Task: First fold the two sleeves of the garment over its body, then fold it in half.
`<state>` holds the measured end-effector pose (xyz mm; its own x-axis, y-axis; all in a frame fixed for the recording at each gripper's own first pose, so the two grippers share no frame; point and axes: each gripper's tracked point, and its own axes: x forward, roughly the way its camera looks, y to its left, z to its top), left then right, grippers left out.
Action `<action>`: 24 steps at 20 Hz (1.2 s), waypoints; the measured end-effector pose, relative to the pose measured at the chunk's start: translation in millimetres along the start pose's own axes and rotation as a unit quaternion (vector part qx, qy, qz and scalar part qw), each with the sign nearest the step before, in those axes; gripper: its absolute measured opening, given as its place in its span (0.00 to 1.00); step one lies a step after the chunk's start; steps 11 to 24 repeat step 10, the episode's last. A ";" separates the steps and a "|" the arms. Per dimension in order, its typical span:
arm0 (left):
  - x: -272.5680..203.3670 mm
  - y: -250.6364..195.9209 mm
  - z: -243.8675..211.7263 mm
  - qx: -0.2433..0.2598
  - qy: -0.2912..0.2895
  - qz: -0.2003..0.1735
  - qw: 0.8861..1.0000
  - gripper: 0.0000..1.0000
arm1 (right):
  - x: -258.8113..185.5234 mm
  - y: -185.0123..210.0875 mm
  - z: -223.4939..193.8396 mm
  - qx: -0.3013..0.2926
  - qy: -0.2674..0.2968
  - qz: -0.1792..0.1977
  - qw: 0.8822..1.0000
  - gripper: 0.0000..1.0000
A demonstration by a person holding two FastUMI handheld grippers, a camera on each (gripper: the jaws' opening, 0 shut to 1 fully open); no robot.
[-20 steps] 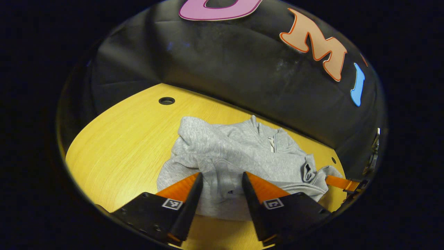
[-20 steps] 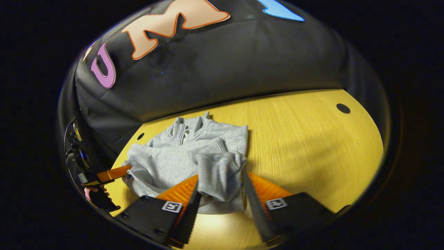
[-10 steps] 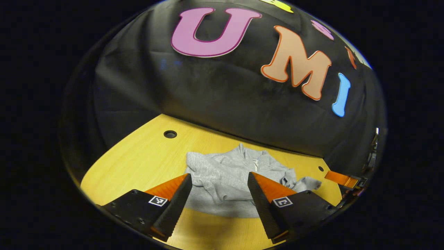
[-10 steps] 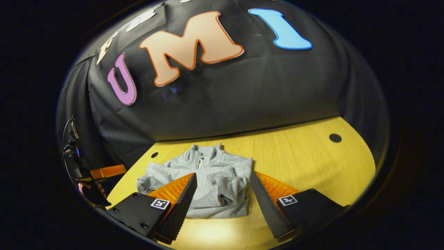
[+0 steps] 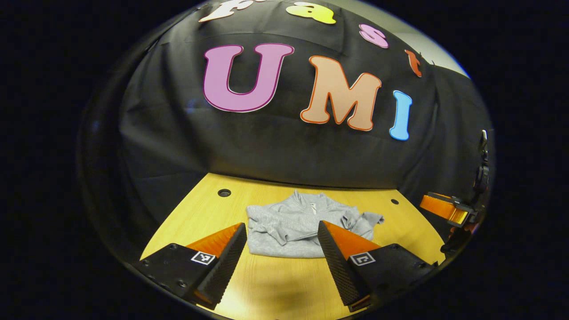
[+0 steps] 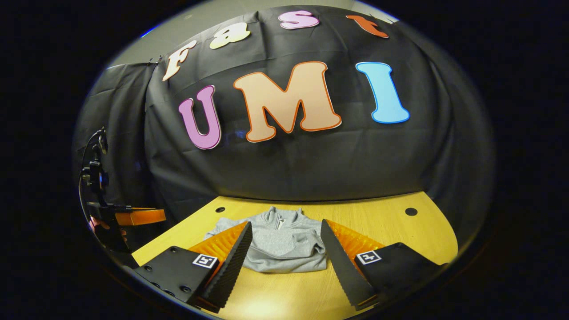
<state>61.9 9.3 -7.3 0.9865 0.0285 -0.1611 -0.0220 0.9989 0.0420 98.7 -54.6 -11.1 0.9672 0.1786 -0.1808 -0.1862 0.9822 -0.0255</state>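
Observation:
A grey zip-neck sweatshirt [image 5: 297,227] lies folded into a compact bundle on the wooden table [image 5: 284,284], collar toward the wall, one rumpled sleeve end at its right side. In the right gripper view the same sweatshirt [image 6: 282,246] lies flat between the fingers' lines. My left gripper [image 5: 281,258] stands open, held back from and above the near edge of the garment, nothing between its fingers. My right gripper [image 6: 284,258] is open too, empty, drawn back over the table. Far right in the left gripper view is the right gripper [image 5: 444,210]; far left in the right gripper view, the left gripper [image 6: 133,217] with a hand [image 6: 95,224].
The wooden table [image 6: 400,231] has small round holes near its far edge, one hole [image 5: 224,193] at the left and one hole [image 6: 410,211] at the right. The black cloth wall rises right behind the table. A cable and clamp [image 6: 94,171] hang at the left.
Both grippers have pulled back and risen away from the sweatshirt, which now looks smaller and farther off. The right gripper let go of the sleeve fold it hung over a second ago.

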 end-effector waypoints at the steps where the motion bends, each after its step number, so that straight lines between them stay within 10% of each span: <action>1: -9.8 -0.5 -2.1 0.003 0.000 -0.005 1.000 0.93 | -10.6 4.7 -1.5 0.004 0.000 -0.005 1.000 0.97; 10: -33.8 -17.7 -17.5 0.023 0.009 -0.043 0.999 0.93 | -96.6 20.1 -43.2 0.083 0.009 -0.098 0.992 0.97; 24: -33.8 -17.7 -17.5 0.023 0.009 -0.043 0.999 0.93 | -96.6 20.1 -43.2 0.083 0.009 -0.098 0.992 0.97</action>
